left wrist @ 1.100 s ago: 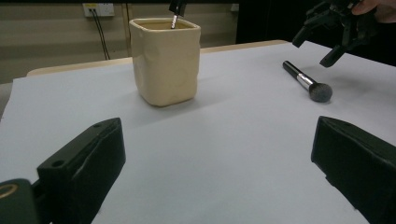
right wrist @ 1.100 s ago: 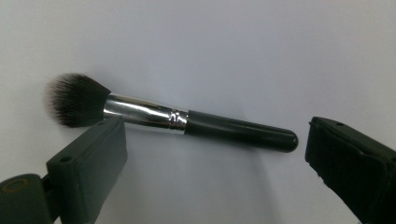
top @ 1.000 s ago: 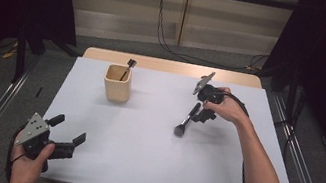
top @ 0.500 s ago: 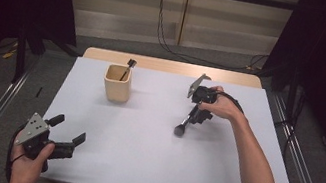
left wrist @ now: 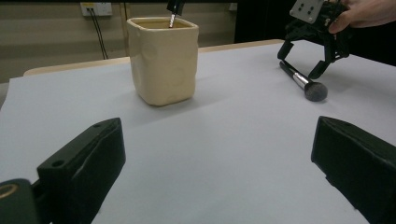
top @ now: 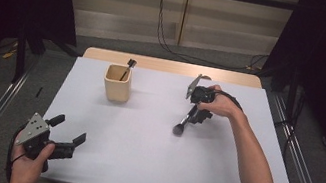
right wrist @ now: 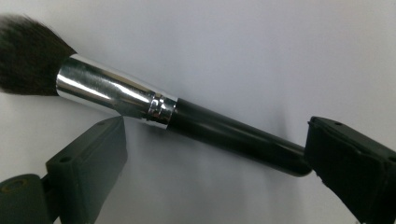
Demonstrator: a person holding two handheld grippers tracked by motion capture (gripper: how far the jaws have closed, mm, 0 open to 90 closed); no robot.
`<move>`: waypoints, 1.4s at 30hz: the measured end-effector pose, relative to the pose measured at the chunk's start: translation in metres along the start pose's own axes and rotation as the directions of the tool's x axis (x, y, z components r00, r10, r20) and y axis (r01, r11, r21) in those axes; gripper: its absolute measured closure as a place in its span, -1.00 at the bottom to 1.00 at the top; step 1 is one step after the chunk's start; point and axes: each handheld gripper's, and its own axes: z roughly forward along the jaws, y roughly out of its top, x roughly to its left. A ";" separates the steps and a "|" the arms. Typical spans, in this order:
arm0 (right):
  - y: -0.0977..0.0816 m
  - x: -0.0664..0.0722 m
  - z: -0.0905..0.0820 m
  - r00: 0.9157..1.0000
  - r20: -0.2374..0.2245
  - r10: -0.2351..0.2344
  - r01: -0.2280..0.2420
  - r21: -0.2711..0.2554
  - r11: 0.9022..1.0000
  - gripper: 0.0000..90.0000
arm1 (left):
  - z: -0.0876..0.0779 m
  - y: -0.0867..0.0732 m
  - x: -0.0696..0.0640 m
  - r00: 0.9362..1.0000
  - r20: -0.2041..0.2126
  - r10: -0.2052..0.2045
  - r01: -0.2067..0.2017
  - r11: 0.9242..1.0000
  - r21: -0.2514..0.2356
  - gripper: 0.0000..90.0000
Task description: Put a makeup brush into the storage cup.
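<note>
Half the brush (right wrist: 154,112) bristles out of frame

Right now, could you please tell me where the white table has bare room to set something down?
The widest bare patch on the white table runs between the cream square cup, the black makeup brush and the left gripper. The strip right of the person's forearm is bare too. It is crowded where the right gripper straddles the brush.

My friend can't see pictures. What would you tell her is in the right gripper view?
A makeup brush lies flat on a white table, slanting between the right gripper's two open black jaws. Its dark fluffy bristles sit at the top left, then a shiny silver collar, then a black handle.
</note>
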 end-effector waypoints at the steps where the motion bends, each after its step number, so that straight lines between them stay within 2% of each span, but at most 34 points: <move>1: 0.000 0.001 0.002 1.000 0.005 -0.004 0.004 0.009 1.000 -0.89 | 0.000 0.000 0.000 1.000 -0.001 -0.001 0.001 1.000 -0.001 -0.93; 5: 0.002 0.001 0.005 1.000 0.013 -0.024 0.024 0.013 1.000 -0.89 | 0.000 0.000 0.000 1.000 0.001 -0.006 0.006 1.000 -0.003 -0.93; 7: 0.003 0.000 0.008 1.000 -0.006 -0.025 0.025 0.022 0.999 -0.84 | 0.000 0.000 0.000 1.000 -0.001 0.000 0.000 1.000 -0.001 -0.93; 11: 0.003 -0.001 0.008 0.999 -0.023 0.030 -0.029 0.043 0.999 -0.81 | 0.000 0.000 0.000 1.000 0.002 -0.004 0.004 1.000 -0.001 -0.93; 14: 0.003 -0.002 0.008 0.999 -0.031 0.041 -0.040 0.044 0.998 -0.75 | 0.001 -0.001 0.000 1.000 0.004 -0.005 0.005 1.000 0.002 -0.93; 18: 0.000 -0.003 0.009 0.992 -0.048 0.114 -0.111 0.052 0.992 -0.74 | 0.001 0.000 -0.001 1.000 0.005 -0.002 0.002 1.000 0.003 -0.93; 21: -0.002 -0.003 0.009 0.988 -0.057 0.141 -0.138 0.049 0.989 -0.68 | 0.001 -0.001 -0.001 1.000 0.003 -0.003 0.003 1.000 0.007 -0.93; 24: 0.000 -0.003 0.006 0.988 -0.071 0.135 -0.131 0.066 0.989 -0.51 | 0.000 0.000 -0.001 1.000 0.004 -0.003 0.003 1.000 0.005 -0.93; 29: 0.000 -0.001 0.001 0.989 -0.093 0.113 -0.107 0.068 0.992 -0.03 | 0.001 -0.001 -0.002 1.000 0.006 0.000 0.000 1.000 0.008 -0.93; 32: 0.000 0.000 0.000 0.989 -0.094 0.116 -0.110 0.072 0.991 0.11 | 0.001 -0.001 -0.002 1.000 0.005 0.001 -0.001 1.000 0.008 -0.93; 38: 0.002 0.002 -0.002 0.990 -0.106 0.092 -0.084 0.084 0.993 0.47 | 0.001 -0.001 -0.002 1.000 0.008 0.008 -0.008 1.000 0.011 -0.93; 40: 0.002 0.003 -0.002 0.991 -0.104 0.079 -0.070 0.084 0.994 0.54 | 0.001 -0.001 -0.001 1.000 0.009 0.006 -0.007 1.000 0.012 -0.93; 42: 0.002 0.005 -0.003 0.991 -0.106 0.086 -0.077 0.088 0.993 0.60 | 0.001 -0.001 -0.001 1.000 0.005 0.006 -0.006 1.000 0.017 -0.93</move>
